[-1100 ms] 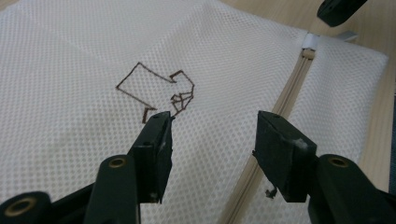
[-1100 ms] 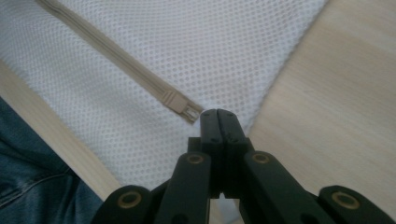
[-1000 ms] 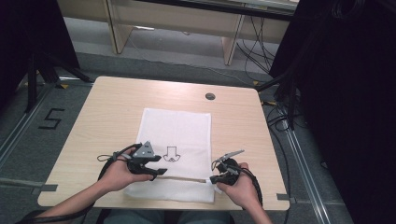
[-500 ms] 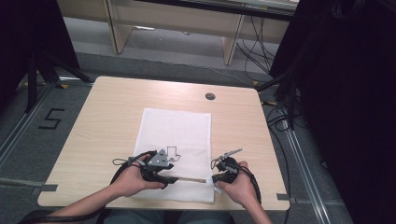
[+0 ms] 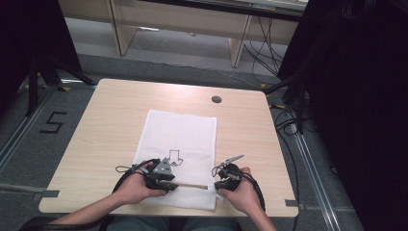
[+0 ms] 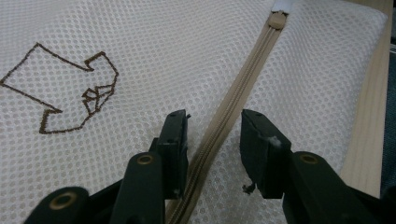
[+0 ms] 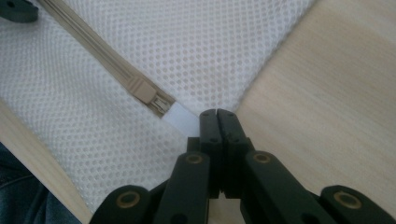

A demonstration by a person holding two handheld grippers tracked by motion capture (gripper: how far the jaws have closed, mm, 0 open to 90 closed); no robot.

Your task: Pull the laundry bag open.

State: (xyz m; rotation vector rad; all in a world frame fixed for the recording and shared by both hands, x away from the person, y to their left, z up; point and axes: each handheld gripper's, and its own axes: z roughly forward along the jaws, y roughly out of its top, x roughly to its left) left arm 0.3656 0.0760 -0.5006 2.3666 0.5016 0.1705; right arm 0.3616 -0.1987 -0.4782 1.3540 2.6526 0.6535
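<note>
Since the earlier frame, left hand-held gripper (image 6: 212,140) has slid right along the mesh bag (image 5: 180,139) on the surface (image 5: 106,125), jaws closing astride the zipper (image 6: 243,79), not yet pinching. Right hand-held gripper (image 7: 218,116) clamps the white pull tab (image 7: 180,117); the zipper looks closed.

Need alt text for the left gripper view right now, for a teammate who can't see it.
The left gripper straddles the beige zipper of a white mesh bag, its jaws just closing, pads not yet pressing. A brown embroidered arrow lies left; the zipper slider sits far up.
</note>
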